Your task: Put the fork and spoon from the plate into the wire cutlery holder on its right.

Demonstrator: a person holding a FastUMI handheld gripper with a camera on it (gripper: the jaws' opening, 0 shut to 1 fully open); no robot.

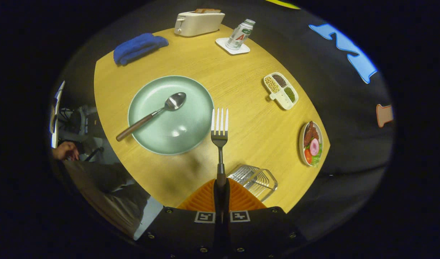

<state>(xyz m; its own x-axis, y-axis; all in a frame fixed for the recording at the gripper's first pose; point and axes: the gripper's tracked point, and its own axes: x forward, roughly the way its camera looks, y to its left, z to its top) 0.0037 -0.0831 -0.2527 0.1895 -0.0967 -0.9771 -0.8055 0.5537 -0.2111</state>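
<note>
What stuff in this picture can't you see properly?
- Wire cutlery holder, gripper view: its near part is hidden behind the fingers, so its inside can't be seen.
- Fork: the handle's end is buried in the shut gripper.
- Bottle on its coaster: label too small to read.
- Toaster: what's in the slots is too small and blurred to tell.

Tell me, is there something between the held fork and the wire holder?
Nothing visible. The gripper is shut on the fork, lifted above the table; the wire holder sits just beside the fingers, open on top.
</note>
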